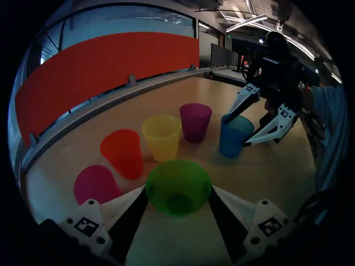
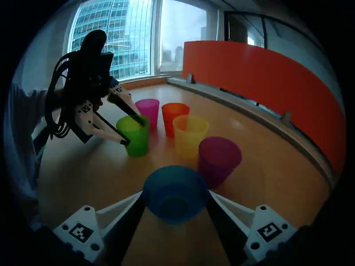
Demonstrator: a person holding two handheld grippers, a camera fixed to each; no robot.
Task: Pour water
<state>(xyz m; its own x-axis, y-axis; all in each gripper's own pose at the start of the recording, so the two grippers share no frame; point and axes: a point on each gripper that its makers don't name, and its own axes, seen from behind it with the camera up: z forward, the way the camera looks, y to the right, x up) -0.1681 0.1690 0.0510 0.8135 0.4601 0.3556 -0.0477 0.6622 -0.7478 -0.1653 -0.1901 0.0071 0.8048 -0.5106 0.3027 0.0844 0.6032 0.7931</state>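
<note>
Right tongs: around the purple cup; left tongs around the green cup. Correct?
One slip. The right tongs are around the blue cup, not the purple cup, which stands ungripped next to it; the right gripper view shows this. The rest holds: the left tongs are around the green cup.

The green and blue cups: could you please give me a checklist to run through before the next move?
1. Left tool grips the green cup, a finger on each side: ok.
2. Right tool grips the blue cup the same way: ok.
3. Both cups stand upright on the table: ok.
4. Water in either cup: cannot tell.
5. Gap between the blue cup and the purple cup close beside it: cannot tell.
</note>
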